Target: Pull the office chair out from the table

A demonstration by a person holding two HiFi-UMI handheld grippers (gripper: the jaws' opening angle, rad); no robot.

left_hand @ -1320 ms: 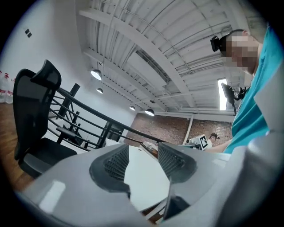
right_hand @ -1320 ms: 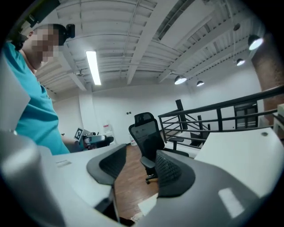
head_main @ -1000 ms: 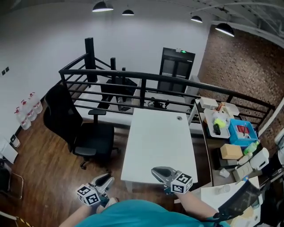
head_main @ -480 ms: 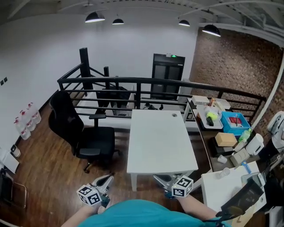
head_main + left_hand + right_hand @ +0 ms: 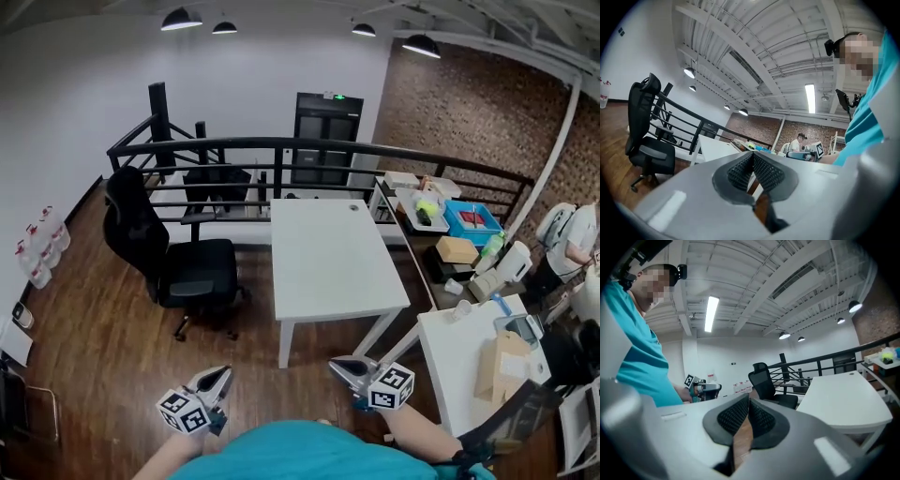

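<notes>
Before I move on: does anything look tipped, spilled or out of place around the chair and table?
Nothing stands out. The office chair stands upright beside the white table, apart from it, with no spill visible.

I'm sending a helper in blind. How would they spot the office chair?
Find the white table mid-room on the wooden floor, black railing behind it. The office chair stands apart to its left. Unlike the table, it is black, high-backed, on wheels.

Beyond the left gripper (image 5: pixel 221 374), the chair (image 5: pixel 195 272) is showing matt black cloth, the floor (image 5: pixel 94 347) gleaming glossy wood.
</notes>
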